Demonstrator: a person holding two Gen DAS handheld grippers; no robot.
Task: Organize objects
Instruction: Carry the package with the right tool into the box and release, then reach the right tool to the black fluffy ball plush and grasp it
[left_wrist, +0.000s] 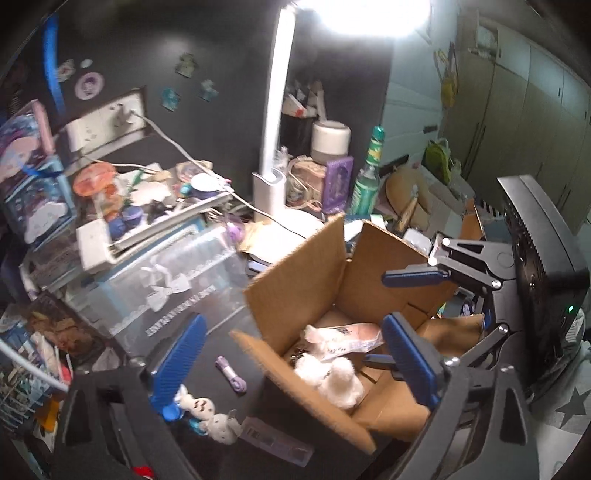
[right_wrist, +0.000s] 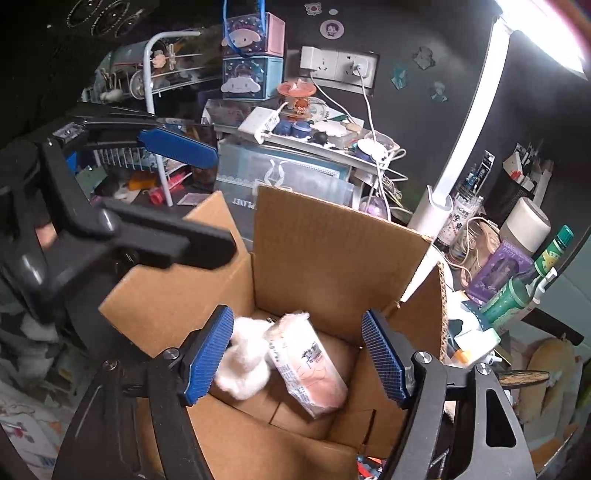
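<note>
White plush toy (right_wrist: 242, 360) in cardboard box (right_wrist: 332, 251), loose between the right hand-held gripper (right_wrist: 295, 354)'s spread pads.

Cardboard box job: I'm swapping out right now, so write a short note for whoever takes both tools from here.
Left tool: open, empty, over the box's near edge.
Right tool: open, empty, over the cardboard box.
In the box: white plush toy and a pink wrapped packet, lying side by side.
Still on the dark desk left of the box: purple coiled cord, small white bunny charm, clear flat packet.
Left: likely box those three.
</note>
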